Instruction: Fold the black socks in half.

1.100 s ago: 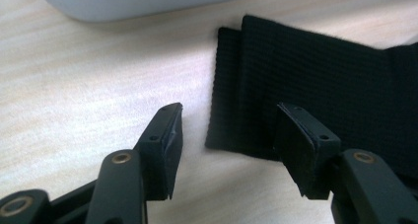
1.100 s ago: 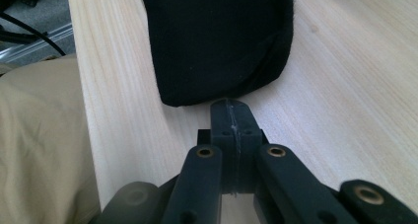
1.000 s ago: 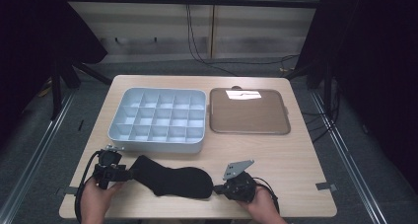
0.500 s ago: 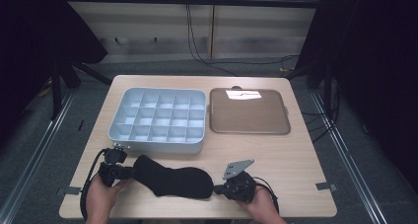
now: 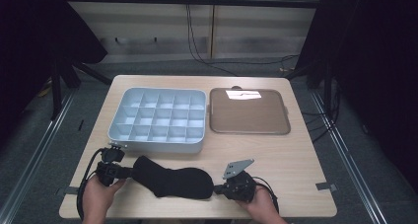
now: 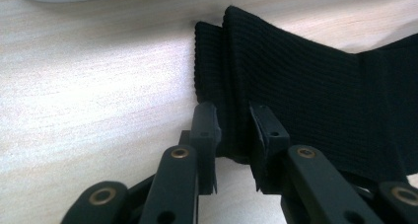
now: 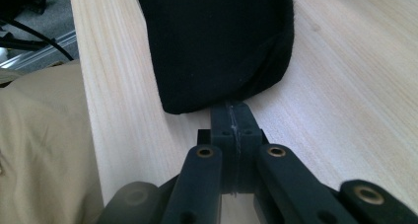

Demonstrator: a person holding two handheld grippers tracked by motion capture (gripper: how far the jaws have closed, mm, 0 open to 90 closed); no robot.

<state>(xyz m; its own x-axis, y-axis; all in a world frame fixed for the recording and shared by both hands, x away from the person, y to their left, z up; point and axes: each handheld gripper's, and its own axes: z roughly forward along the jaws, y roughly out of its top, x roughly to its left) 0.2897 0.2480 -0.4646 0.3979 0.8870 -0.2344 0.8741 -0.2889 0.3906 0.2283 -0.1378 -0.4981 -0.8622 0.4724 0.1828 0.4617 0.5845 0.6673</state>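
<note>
In the high view a black sock [image 5: 172,180] lies across the lower middle of the wooden table [image 5: 296,155], between both tongs. The left gripper [image 6: 234,130] view shows its jaws, which have just been closing, clamped on the ribbed cuff. The right gripper [image 7: 230,116] view shows jaws pressed together, tips at the sock's toe edge; whether they pinch fabric I cannot tell.

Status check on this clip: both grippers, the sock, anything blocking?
Left gripper just closed on black sock cuff. Right gripper shut at the toe end; grip on fabric unclear. Sock flat on table; divided bin and tray behind, nothing blocking.
</note>
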